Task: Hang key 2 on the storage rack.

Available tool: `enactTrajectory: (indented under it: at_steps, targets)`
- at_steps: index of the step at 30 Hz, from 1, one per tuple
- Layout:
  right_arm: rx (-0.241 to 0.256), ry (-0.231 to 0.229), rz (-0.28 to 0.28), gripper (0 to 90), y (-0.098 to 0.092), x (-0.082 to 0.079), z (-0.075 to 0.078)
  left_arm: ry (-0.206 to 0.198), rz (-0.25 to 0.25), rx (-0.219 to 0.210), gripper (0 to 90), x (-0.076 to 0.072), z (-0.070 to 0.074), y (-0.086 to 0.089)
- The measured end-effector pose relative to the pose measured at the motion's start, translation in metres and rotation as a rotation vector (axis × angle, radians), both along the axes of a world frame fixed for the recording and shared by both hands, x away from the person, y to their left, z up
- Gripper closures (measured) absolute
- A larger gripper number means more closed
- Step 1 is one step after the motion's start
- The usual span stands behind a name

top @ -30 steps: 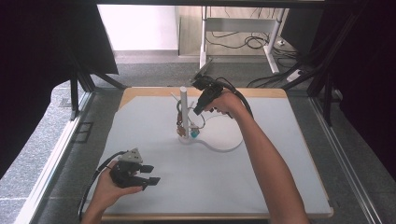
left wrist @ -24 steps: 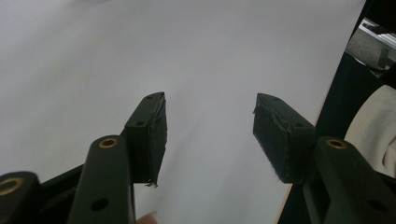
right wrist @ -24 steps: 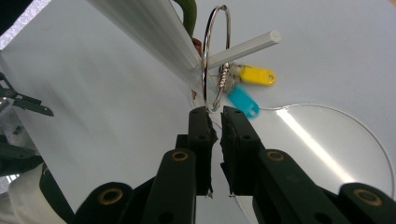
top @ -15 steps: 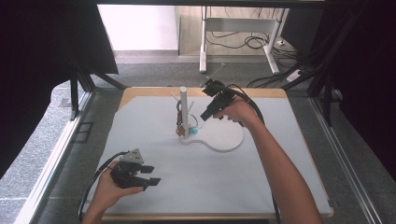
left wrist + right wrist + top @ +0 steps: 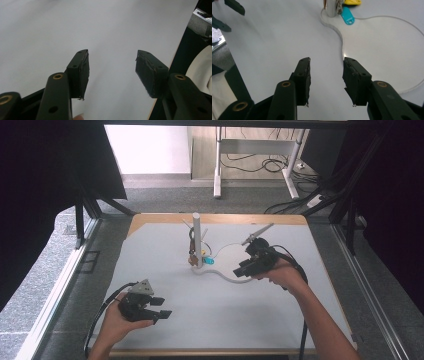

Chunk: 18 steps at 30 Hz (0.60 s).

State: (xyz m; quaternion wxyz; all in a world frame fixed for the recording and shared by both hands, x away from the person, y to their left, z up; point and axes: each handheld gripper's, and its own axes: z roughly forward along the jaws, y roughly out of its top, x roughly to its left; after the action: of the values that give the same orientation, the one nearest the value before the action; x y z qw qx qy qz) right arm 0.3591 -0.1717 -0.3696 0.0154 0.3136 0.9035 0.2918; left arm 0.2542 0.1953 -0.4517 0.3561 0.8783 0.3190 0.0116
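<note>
A white post (image 5: pixel 196 237) rises from a flat white base plate (image 5: pixel 227 255) at the middle of the table. Keys with a teal tag (image 5: pixel 208 261) and a yellow tag (image 5: pixel 352 2) hang at the post's foot. My right gripper (image 5: pixel 242 270) hovers open over the near edge of the base plate, right of the post, with nothing between its fingers. In the right gripper view the jaws (image 5: pixel 325 75) stand apart above the plate's curved edge (image 5: pixel 342 42), with the teal tag (image 5: pixel 347 15) ahead. My left gripper (image 5: pixel 161 307) rests open near the table's front left; its jaws (image 5: pixel 112 70) are empty.
A white mat (image 5: pixel 210 315) covers the wooden table. A thin grey rod (image 5: pixel 257 234) sticks up behind the right gripper. Cables trail from both grippers. Dark frame rails (image 5: pixel 350 265) run along both sides. The table's edge (image 5: pixel 172 62) shows beside the left gripper's jaws.
My right gripper has drawn back from the post, moving right and toward the person, and now sits lower over the base plate. The left gripper has stayed put.
</note>
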Motion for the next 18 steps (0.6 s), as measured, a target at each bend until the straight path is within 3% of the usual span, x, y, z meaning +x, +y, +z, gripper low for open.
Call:
enactTrajectory:
  at_steps: [7,12,15,18]
  targets:
    - [0.042,-0.055,-0.029,52.4,-0.031,-0.029,-0.029,-0.003,-0.004,0.014,44.9,0.000,-0.001,0.000]
    - [0.083,-0.056,-0.057,51.2,-0.050,-0.043,-0.054,0.004,-0.004,0.023,44.7,0.000,-0.002,-0.002]
    - [0.087,-0.057,-0.076,50.8,-0.058,-0.045,-0.062,0.003,-0.001,0.023,44.7,0.000,-0.003,-0.003]
    - [0.107,-0.081,-0.094,49.7,-0.062,-0.047,-0.060,0.004,0.003,0.022,44.6,0.000,-0.003,-0.003]
